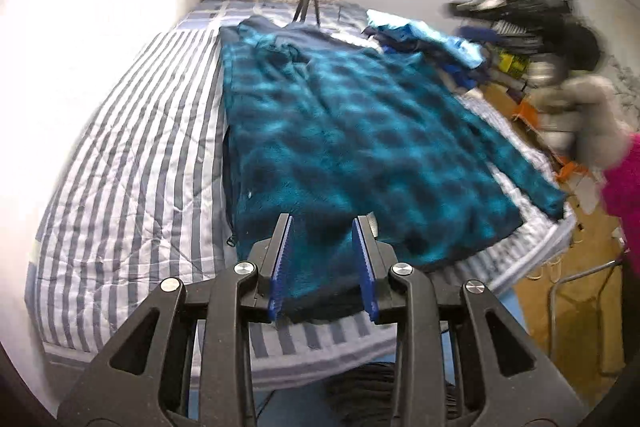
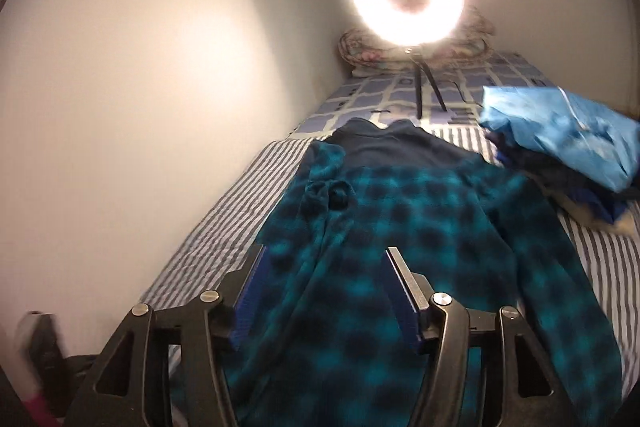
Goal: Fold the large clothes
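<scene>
My striped bed (image 1: 120, 155) carries the teal plaid fleece (image 1: 340, 147) laid flat, one sleeve already folded in, ready for folding. My right gripper (image 2: 324, 259) gapes wide and empty above it; my left gripper (image 1: 324, 223) stands narrowly parted, gripping nothing.

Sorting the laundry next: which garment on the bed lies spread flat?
The teal plaid fleece; the other blue clothes sit bunched in a pile beside it.

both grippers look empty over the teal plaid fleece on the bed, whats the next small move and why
Probably bring the right gripper down onto the right sleeve to fold it inward. The fleece lies flat, its left sleeve already lies over the body, and both the right and the left gripper stand open, holding nothing.
</scene>
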### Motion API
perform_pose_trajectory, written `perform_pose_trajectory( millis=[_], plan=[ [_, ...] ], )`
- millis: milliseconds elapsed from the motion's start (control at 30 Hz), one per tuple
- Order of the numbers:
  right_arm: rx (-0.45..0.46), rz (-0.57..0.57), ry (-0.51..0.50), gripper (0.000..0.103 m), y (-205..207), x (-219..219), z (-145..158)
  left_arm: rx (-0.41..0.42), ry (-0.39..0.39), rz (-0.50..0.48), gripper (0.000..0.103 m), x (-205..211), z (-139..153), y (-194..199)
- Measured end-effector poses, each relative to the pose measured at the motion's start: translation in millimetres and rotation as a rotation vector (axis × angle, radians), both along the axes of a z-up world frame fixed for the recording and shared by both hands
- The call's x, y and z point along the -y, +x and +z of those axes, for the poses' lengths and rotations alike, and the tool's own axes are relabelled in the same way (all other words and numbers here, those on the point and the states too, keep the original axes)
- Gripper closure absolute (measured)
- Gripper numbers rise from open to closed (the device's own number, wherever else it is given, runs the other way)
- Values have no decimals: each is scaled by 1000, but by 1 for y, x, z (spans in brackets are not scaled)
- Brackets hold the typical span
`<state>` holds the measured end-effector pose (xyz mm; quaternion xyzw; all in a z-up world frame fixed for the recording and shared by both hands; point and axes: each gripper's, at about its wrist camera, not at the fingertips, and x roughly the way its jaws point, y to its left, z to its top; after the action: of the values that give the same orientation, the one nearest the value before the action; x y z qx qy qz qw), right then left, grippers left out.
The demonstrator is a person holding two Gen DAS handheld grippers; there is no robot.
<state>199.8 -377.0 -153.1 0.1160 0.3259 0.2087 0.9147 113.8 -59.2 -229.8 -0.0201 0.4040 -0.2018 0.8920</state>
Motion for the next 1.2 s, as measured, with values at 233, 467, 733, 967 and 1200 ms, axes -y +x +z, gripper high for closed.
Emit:
perform_pose_trajectory(
  millis=[233, 467, 733, 967, 1200],
  plan=[
    [-51, -72, -39, 42, -59, 33, -2, -61, 9, -63, 81, 45, -34, 16],
    [-77, -135, -27, 45, -95, 68, -7, -118, 113, -121, 81, 83, -64, 17],
    [-106, -243, -31, 46, -109, 124, -20, -148, 92, -82, 81, 82, -56, 16],
    [-184, -378, -14, 46, -112, 197, -50, -70, -34, -70, 53, 70, 5, -4],
    [-309, -516, -3, 46, -114, 274, -100, 0, -65, -99, 53, 74, 46, -19]
  ],
)
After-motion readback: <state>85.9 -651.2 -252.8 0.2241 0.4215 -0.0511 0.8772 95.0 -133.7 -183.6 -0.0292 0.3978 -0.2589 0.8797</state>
